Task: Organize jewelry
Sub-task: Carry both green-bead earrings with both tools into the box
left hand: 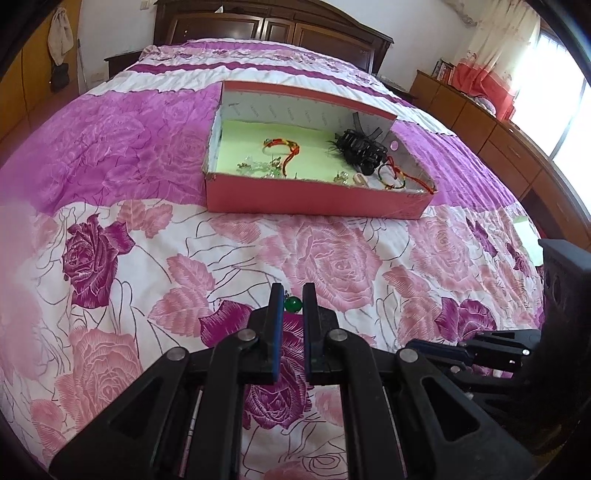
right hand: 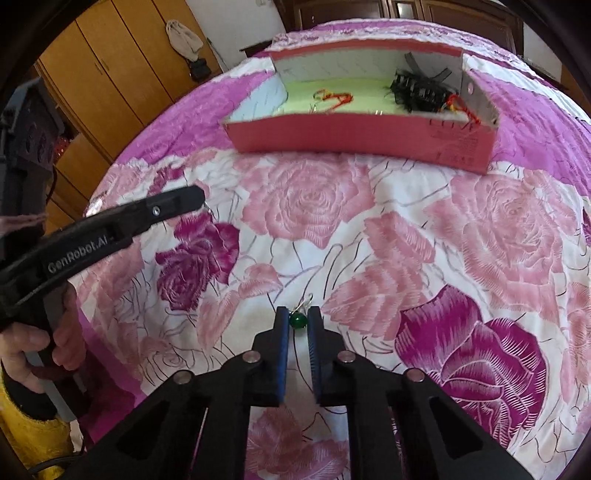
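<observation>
A red cardboard box (left hand: 314,201) with a pale green floor sits on the bed ahead; it also shows in the right wrist view (right hand: 354,133). Inside lie a red cord bracelet (left hand: 286,147), a black hair clip (left hand: 364,149), a beaded bracelet (left hand: 397,175) and small clear earrings (left hand: 255,168). My left gripper (left hand: 293,293) is shut on a green bead earring (left hand: 293,304) above the bedspread. My right gripper (right hand: 298,314) is shut on another green bead earring (right hand: 298,320) with a silver hook. The left gripper's side also shows in the right wrist view (right hand: 162,208).
The floral pink and purple bedspread (left hand: 332,258) covers the whole bed. A dark headboard (left hand: 273,26) stands behind, wooden wardrobes (right hand: 110,74) to the left, a low wooden cabinet (left hand: 491,136) and bright window to the right. A hand (right hand: 29,350) holds the left gripper.
</observation>
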The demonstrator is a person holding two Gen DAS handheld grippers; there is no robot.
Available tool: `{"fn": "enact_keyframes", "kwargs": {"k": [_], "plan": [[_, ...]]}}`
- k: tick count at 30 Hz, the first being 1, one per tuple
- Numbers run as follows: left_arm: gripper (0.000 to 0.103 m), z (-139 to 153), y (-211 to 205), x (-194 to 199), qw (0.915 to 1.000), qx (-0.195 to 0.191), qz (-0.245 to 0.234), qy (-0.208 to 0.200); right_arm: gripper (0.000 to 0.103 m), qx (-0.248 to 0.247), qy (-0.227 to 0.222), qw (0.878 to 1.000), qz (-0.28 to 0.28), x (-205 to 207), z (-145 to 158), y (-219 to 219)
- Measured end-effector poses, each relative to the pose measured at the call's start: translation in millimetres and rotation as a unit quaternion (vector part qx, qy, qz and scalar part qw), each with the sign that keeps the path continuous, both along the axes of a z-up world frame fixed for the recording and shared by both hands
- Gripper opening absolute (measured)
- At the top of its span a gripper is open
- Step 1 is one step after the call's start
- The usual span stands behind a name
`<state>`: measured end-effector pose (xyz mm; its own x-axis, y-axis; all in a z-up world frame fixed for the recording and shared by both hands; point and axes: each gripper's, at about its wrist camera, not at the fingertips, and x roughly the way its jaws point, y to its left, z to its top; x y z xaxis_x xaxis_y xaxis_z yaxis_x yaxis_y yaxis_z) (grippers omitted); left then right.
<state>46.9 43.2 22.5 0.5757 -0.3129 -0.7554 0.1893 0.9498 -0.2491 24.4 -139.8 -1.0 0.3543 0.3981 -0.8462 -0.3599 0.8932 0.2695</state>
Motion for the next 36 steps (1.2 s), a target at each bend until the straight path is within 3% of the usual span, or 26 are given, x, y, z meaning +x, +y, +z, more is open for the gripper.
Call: {"fn": "enact_keyframes", "kwargs": {"k": [15, 26, 36], "plan": [[0.001, 37, -16, 3, 0.9970, -0.004, 0.000, -0.078, 0.012, 0.054, -0.123, 0.990, -0.047, 8, 51, -14], [0.001, 48, -25, 29, 0.9921, 0.007, 0.006, -0.125, 0.012, 0.064, -0.169, 0.981, -0.074, 43, 68, -18], [0.001, 54, -27, 65, 0.9798, 0.028, 0.036, -0.195, 0.012, 0.065, -0.232, 0.966, -0.096, 85, 77, -13]]}}
